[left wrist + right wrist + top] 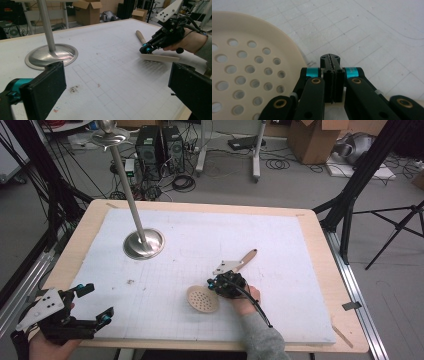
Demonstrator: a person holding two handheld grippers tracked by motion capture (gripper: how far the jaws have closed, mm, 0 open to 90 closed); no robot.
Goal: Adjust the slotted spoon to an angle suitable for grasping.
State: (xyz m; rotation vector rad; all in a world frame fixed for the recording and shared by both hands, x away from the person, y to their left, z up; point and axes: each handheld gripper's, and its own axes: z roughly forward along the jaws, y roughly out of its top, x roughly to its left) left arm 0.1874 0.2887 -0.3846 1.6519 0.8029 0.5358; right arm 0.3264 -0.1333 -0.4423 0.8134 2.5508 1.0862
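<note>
A beige skimmer lies on the white mat, its perforated round head toward me and its wooden handle pointing away to the right. My right gripper is shut, jaws pressed flat together with nothing between them. Its tip hangs just over the skimmer's neck, beside the head. The left gripper view shows that tip low over the flat head. My left gripper is open and holds nothing, at the table's near left corner, far from the skimmer.
A steel stand with a round base and a tall pole rises from the mat's back left. The white gridded mat covers a wooden table. Computers, cardboard boxes and tripod legs stand on the floor beyond.
</note>
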